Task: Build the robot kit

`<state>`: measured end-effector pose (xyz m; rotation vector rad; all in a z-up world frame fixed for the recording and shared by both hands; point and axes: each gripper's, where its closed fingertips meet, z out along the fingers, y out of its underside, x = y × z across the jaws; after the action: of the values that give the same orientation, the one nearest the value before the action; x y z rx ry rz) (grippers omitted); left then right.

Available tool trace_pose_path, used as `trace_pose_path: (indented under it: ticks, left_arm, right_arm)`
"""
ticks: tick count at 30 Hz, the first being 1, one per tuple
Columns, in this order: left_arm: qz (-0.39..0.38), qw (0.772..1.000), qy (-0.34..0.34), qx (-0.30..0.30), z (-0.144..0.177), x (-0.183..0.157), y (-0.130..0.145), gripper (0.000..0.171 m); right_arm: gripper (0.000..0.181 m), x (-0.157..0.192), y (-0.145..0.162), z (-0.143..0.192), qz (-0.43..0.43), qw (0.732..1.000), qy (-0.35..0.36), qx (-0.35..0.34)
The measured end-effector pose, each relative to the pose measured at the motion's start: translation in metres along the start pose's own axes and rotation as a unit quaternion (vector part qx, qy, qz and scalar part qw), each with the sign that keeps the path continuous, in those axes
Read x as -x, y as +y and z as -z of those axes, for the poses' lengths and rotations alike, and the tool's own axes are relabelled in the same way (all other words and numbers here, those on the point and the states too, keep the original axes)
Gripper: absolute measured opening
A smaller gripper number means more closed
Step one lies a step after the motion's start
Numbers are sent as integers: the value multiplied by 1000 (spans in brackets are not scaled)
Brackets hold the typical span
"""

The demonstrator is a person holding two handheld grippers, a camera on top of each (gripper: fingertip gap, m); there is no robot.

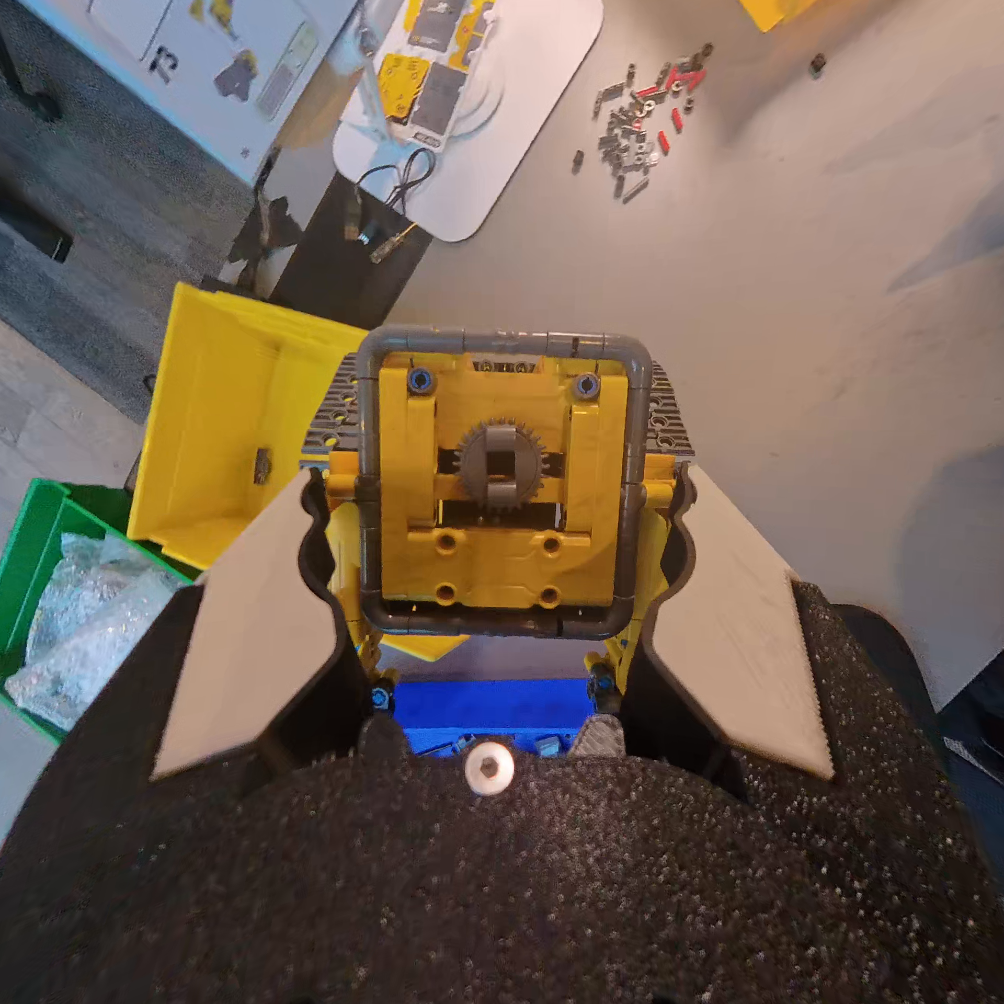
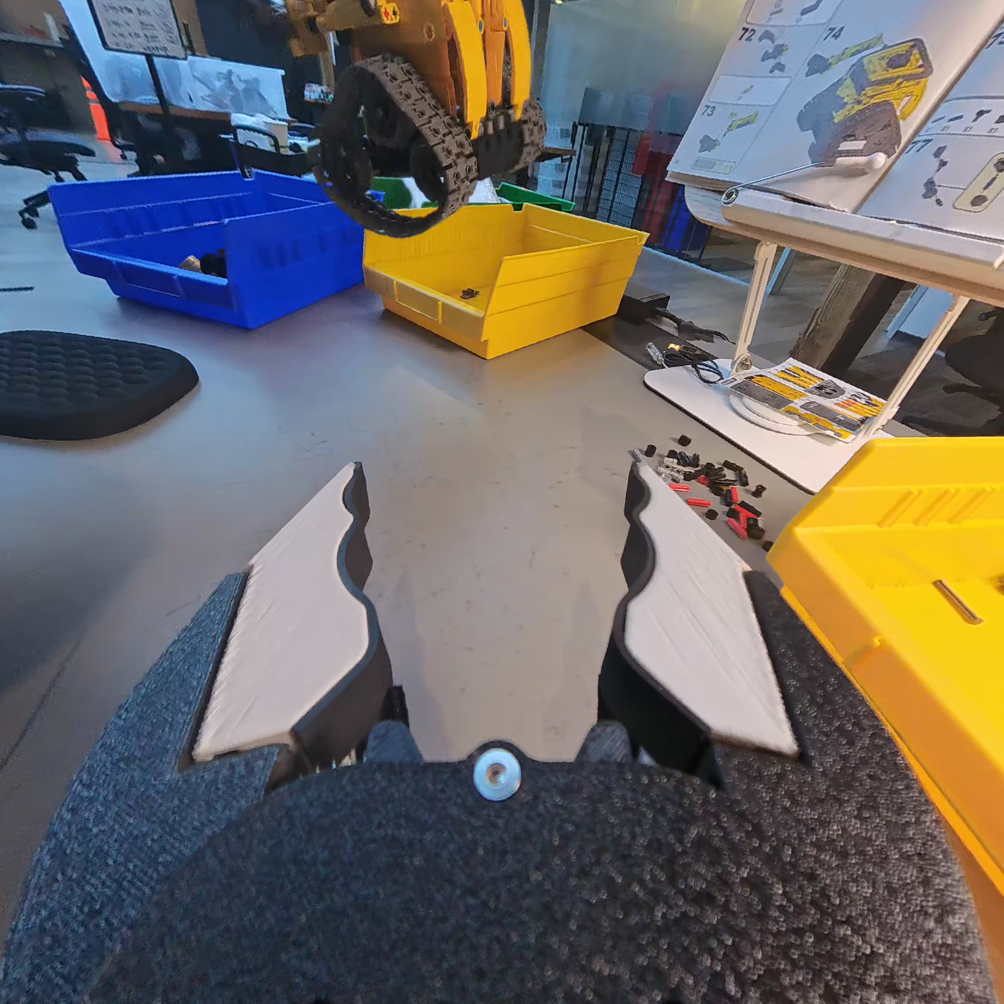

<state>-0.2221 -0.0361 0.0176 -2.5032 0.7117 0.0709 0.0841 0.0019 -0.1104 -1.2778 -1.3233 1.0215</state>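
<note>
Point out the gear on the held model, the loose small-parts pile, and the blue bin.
gear [image 1: 501,463], left wrist view, grey hub.
small-parts pile [image 2: 711,489], right wrist view, pile centre.
blue bin [image 2: 239,282], right wrist view, front wall.

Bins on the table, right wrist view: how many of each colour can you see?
Blue bin: 1
Yellow bins: 2, one far, one near right
Green bin: 1, mostly hidden behind the far yellow one
Total: 4
</note>
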Motion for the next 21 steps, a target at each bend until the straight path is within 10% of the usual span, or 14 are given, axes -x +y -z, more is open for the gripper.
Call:
trace_pose_path:
  ticks: [21]
  left_arm:
    - [125, 992, 5, 32, -105, 104, 63, 116]
  right_arm:
    - [95, -4, 16, -7, -24, 1000, -6, 19]
